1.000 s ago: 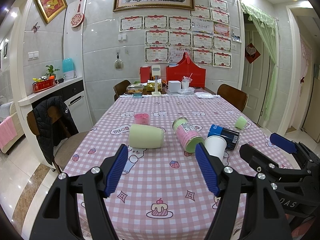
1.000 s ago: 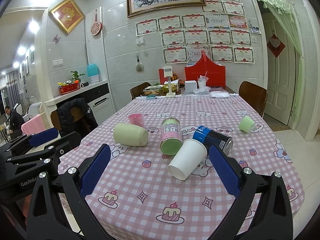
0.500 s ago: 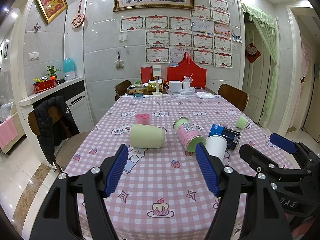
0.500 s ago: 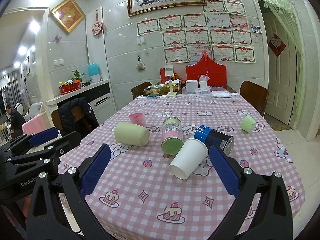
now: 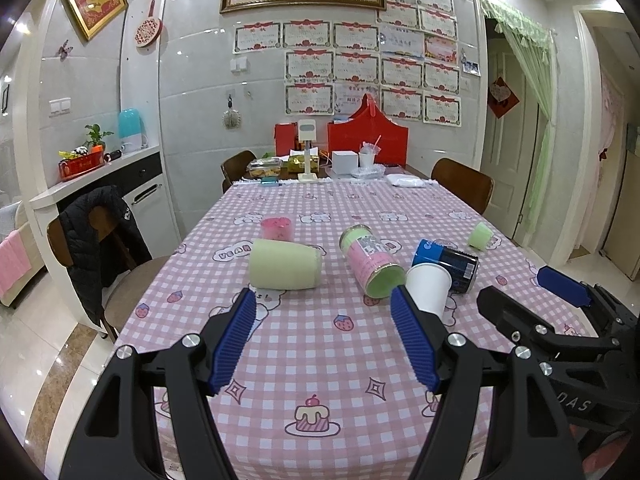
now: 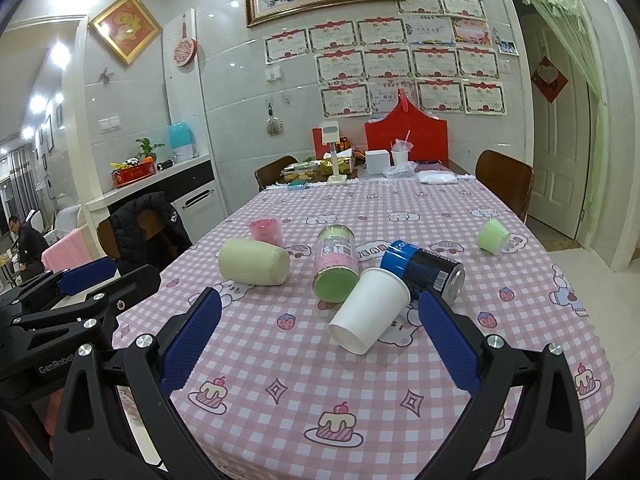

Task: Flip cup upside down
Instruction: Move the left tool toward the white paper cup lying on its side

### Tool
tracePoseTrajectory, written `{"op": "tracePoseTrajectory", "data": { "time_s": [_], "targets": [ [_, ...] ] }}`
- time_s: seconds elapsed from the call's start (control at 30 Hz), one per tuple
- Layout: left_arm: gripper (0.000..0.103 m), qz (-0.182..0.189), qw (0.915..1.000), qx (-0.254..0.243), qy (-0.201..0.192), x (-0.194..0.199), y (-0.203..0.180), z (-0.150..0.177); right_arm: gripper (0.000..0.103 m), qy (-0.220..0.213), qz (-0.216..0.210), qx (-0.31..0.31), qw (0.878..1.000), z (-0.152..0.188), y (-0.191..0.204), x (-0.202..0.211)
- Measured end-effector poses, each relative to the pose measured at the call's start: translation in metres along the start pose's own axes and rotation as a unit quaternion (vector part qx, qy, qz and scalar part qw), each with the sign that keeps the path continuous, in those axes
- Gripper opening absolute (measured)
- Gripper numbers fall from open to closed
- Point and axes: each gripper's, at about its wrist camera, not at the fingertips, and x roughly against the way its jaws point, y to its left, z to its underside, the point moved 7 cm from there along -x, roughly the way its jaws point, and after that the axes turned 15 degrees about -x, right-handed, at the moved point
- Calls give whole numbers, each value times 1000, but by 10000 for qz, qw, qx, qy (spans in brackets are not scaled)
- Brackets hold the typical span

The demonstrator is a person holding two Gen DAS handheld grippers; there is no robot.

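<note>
The white paper cup lies on its side on the table, open mouth toward the near edge. Its closed base touches the blue can; the pink-labelled canister lies just beside it.

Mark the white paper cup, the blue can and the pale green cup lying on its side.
white paper cup (image 6: 370,312), right wrist view, side wall.
blue can (image 6: 424,270), right wrist view, dark label.
pale green cup (image 5: 284,265), left wrist view, side wall.
</note>
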Motion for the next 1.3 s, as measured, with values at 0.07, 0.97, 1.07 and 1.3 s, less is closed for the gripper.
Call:
{"op": "tracePoseTrajectory", "data": {
  "time_s": [0.07, 0.97, 1.07, 1.3],
  "targets": [
    [69, 35, 10000, -23, 49, -5, -3, 0, 95, 35, 31, -33, 10000, 0, -4, -2],
    [69, 546, 9923, -261, 1082, -138, -75, -20, 95, 844, 427, -299, 9951, -19, -101, -79],
    [69, 557, 9905, -272, 1229, -152, -86, -20, 95, 920, 408, -345, 9943, -23, -112, -87],
    [69, 662, 9860, -260, 1510, -180, -104, -17, 95, 1134, 394, -344, 9922, -25, -135, -104]
  ]
}}
